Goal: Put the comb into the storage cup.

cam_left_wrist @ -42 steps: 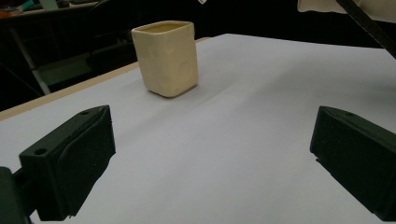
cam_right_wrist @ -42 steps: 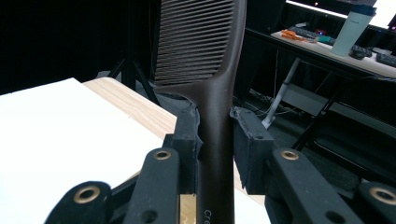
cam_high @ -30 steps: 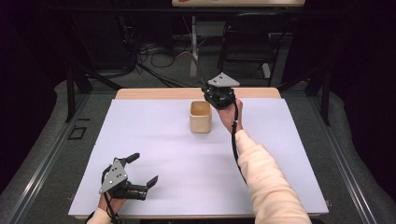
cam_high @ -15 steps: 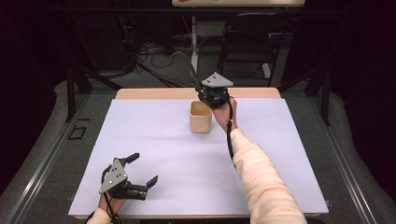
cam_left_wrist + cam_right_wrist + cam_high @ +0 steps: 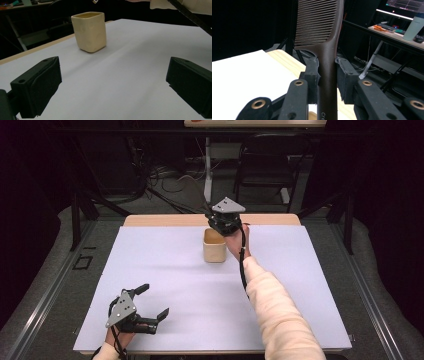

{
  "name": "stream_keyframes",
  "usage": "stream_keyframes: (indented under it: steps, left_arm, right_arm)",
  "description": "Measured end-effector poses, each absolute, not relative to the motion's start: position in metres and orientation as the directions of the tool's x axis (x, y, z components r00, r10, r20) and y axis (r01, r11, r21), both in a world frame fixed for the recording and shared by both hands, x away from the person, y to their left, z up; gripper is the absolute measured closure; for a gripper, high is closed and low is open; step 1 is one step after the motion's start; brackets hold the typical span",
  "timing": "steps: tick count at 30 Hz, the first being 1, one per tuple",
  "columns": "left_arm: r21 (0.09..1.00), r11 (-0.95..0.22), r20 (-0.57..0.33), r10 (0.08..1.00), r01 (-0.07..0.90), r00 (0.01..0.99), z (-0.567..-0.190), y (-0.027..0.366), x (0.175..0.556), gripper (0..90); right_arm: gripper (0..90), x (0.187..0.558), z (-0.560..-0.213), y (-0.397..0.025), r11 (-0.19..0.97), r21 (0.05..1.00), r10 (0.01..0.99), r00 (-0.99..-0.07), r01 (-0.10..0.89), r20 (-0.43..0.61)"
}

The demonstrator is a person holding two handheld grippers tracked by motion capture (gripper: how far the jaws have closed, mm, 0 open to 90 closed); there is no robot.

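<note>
- My right tool is clenched on a dark brown comb, its two jaws pressing the handle from either side.
- In the right gripper view the comb stands upright between the jaws, its fine teeth on the left of the spine and its handle running down out of sight below them.
- In the high view my right tool hangs just above the far right rim of the cream cup, with the grey three-cornered plate on top and my sleeve stretching back from the cup toward the near edge of the bench.
- From there I cannot tell whether the comb's lower end is already inside the cup; the tool's body hides it.
- The cup stands upright on the white sheet that covers the bench, toward the far edge, and I cannot make out anything inside it.
- My left tool rests low on the sheet, well apart from the cup, on the near left side of it.
- Its jaws are spread wide and released, grasping nothing; in the left gripper view bare white sheet lies between them.
- That view looks across the sheet at the cup, which sits beyond the jaws and a little to their left, a soft-cornered square shape with slightly dented walls.
- Behind the cup a strip of the bench's wooden edge shows past the sheet.
</note>
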State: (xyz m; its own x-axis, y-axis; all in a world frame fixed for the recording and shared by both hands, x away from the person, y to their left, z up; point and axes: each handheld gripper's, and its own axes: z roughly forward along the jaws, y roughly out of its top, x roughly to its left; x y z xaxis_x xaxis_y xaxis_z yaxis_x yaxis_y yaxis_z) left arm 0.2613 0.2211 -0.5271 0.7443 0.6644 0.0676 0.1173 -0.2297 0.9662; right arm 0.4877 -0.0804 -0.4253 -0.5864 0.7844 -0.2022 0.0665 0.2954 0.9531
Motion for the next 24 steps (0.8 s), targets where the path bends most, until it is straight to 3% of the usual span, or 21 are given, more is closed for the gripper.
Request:
stream_keyframes:
  steps: [24]
  left_arm:
    - [0.966,-0.229,0.068,0.667,0.117,0.742,-0.527,0.222,0.261,0.1]
  right_arm:
    - [72.2,0.495,-0.443,-0.077,0.290,0.953,0.771,-0.611,0.085,-0.180]
